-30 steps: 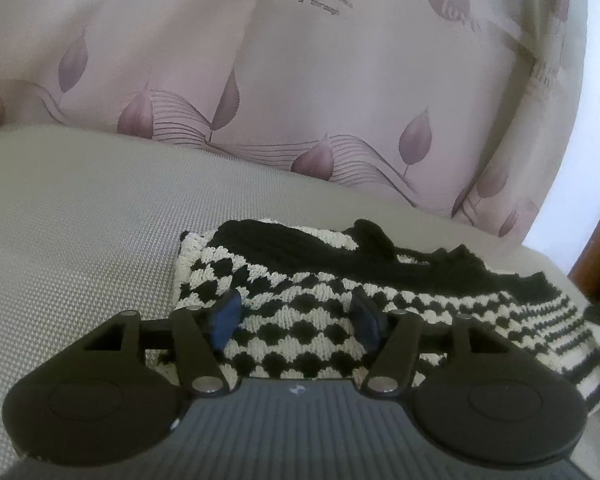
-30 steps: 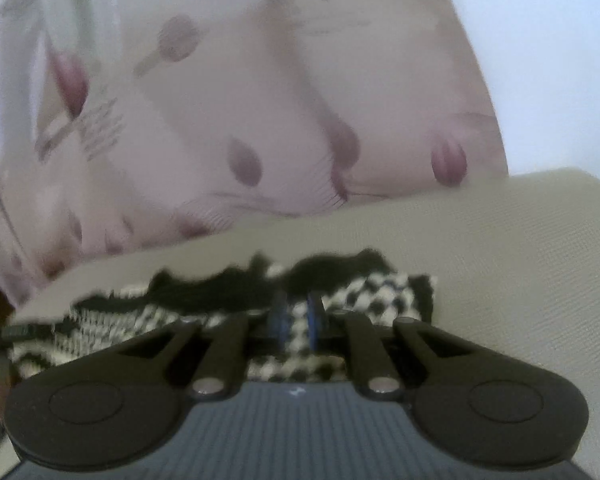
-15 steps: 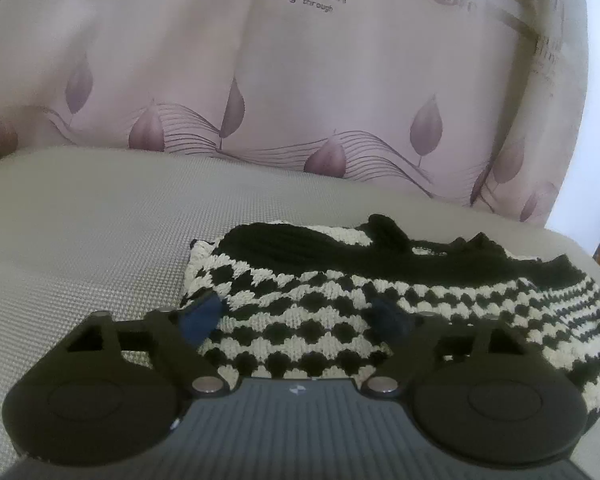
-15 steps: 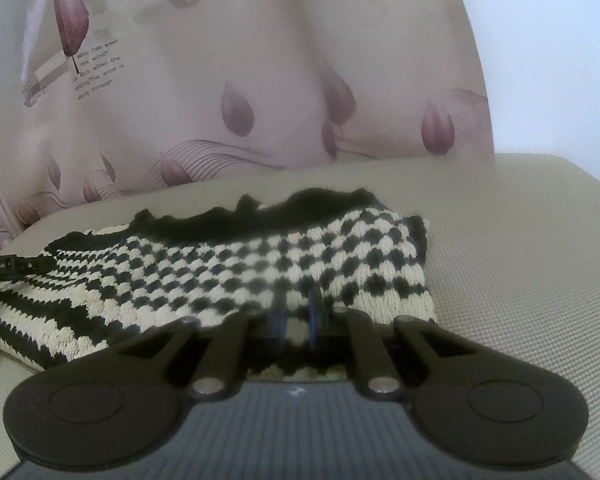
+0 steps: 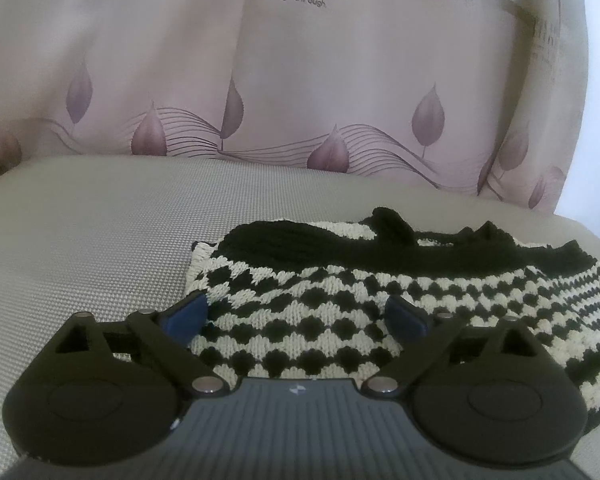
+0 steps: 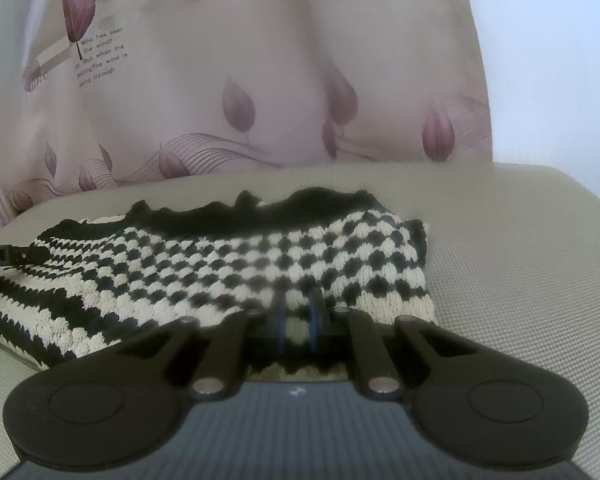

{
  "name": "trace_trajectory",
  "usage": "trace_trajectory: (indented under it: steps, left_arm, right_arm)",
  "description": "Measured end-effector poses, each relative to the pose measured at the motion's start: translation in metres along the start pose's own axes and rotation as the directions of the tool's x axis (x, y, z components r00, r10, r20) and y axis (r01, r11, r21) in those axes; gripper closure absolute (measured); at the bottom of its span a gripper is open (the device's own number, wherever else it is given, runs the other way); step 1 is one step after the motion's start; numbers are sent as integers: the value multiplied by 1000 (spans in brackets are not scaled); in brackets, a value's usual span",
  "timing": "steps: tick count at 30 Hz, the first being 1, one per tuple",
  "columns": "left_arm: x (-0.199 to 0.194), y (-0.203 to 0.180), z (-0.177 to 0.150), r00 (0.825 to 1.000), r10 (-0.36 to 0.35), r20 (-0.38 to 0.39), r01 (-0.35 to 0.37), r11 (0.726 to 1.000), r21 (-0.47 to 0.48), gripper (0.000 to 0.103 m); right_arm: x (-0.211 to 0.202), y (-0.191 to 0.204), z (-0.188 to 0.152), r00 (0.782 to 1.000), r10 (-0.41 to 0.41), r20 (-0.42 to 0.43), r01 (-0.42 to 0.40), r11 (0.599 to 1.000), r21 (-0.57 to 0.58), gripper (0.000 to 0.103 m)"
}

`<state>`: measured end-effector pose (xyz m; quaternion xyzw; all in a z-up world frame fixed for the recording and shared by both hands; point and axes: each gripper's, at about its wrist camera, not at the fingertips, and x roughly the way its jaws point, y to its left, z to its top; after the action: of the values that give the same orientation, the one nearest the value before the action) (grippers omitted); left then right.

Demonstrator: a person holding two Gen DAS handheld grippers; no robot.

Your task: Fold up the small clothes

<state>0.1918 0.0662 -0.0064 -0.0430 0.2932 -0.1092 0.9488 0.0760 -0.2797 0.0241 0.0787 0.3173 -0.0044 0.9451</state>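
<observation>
1. Left wrist view: the left hand-held gripper (image 5: 296, 316) is spread wide, its blue pads (image 5: 188, 314) on either side of the near edge of the knit top (image 5: 340, 296).
2. Right wrist view: the right hand-held gripper (image 6: 297, 320) has its fingers close together, pinching the top's (image 6: 236, 268) near edge.
3. The top is black and cream. It lies folded on a grey cushion (image 5: 80, 240).
4. A pink curtain (image 5: 300, 80) with leaves hangs behind.
</observation>
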Motion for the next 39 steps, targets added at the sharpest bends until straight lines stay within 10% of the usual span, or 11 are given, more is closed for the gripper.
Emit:
trace_trajectory:
  steps: [12, 18, 23, 31, 39]
  left_arm:
    - [1, -3, -1, 1000, 2, -8, -2, 1000, 27, 2]
    - [-22, 42, 18, 965, -264, -4, 260, 954, -149, 21]
    - [-26, 110, 44, 953, -302, 9, 296, 925, -240, 21]
    - [31, 136, 38, 851, -486, -197, 408, 850, -334, 27]
    - [62, 138, 23, 770, -610, -190, 502, 761, -411, 64]
  right_arm:
    - [0, 0, 0, 1000, 2, 0, -2, 1000, 2, 92]
    - [0, 2, 0, 1000, -8, 0, 8, 1000, -11, 92]
    - [1, 2, 0, 1000, -5, 0, 5, 1000, -5, 92]
    - [1, 3, 0, 1000, -15, 2, 15, 1000, -18, 92]
    - [1, 5, 0, 1000, -20, 3, 20, 1000, -23, 92]
